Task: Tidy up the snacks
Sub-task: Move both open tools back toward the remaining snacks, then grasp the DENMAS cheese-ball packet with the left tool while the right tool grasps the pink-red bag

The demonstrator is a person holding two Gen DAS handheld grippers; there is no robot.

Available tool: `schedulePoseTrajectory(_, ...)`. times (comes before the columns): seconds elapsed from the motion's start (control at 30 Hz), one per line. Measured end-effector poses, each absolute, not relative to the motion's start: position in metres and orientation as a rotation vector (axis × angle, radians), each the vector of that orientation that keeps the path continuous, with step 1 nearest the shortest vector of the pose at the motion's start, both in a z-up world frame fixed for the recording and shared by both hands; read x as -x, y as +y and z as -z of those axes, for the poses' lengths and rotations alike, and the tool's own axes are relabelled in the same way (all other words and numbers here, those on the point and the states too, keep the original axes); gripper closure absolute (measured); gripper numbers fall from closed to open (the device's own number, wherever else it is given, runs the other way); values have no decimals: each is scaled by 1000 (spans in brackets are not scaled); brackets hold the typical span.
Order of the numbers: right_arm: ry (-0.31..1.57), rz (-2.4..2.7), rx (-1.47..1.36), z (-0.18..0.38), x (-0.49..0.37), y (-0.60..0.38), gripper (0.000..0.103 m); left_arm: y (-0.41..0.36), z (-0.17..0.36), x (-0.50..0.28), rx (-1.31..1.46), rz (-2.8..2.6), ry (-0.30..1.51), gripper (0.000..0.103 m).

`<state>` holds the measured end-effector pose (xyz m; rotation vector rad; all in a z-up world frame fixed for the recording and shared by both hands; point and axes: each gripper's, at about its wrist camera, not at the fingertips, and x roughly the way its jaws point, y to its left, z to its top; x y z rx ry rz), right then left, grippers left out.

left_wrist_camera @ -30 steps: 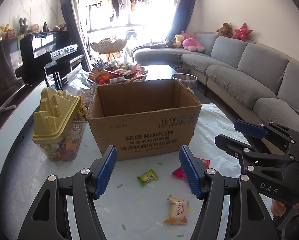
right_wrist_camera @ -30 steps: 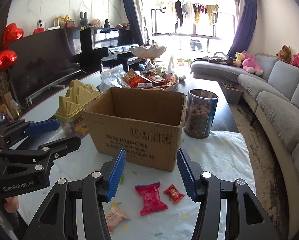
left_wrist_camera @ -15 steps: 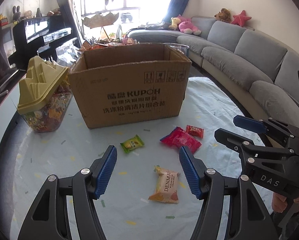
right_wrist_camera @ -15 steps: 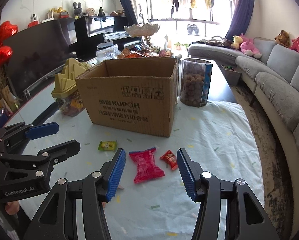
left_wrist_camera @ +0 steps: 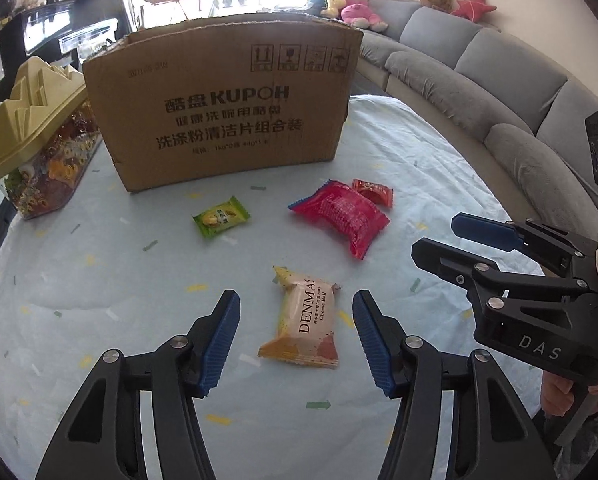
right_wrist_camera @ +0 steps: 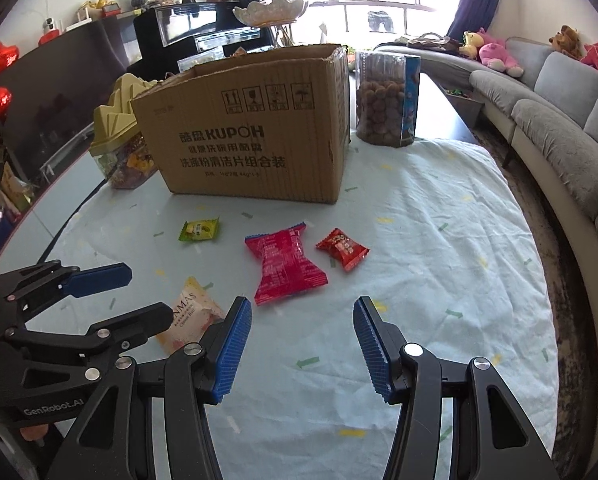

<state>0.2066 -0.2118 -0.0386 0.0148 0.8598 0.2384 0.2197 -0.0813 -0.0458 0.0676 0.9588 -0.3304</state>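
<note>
Where the room opened behind the counter, a grey sofa curved along the right wall with plush toys on its back, and a dark cabinet stood at the left. The counter wore a pale blue cloth flecked with confetti marks. Toward its far edge stood a cardboard box, its inside hidden from both views. At the box's left sat a clear container with a yellow peaked lid; at its right, seen only from the right wrist, a clear jar of brown snacks.

The left gripper hung low with fingers spread wide, the cream cheese-ball packet lying between them but untouched. The right gripper was likewise wide apart and empty, just short of the large red packet. From there the left gripper hid part of the cream packet. Beside the red packet lay a small red candy, and nearer the box a small green candy. Its print was too small to read.
</note>
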Motion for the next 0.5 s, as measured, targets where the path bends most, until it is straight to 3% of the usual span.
schedulePoseTrajectory(0.23, 893, -228, -21, 46, -211, -212, 49, -86, 65, -229, -53, 358, 1017, 52)
schedulePoseTrajectory(0.5, 932, -207, -17, 54, -216, -211, 49, -86, 77, -240, -18, 389, 1050, 66)
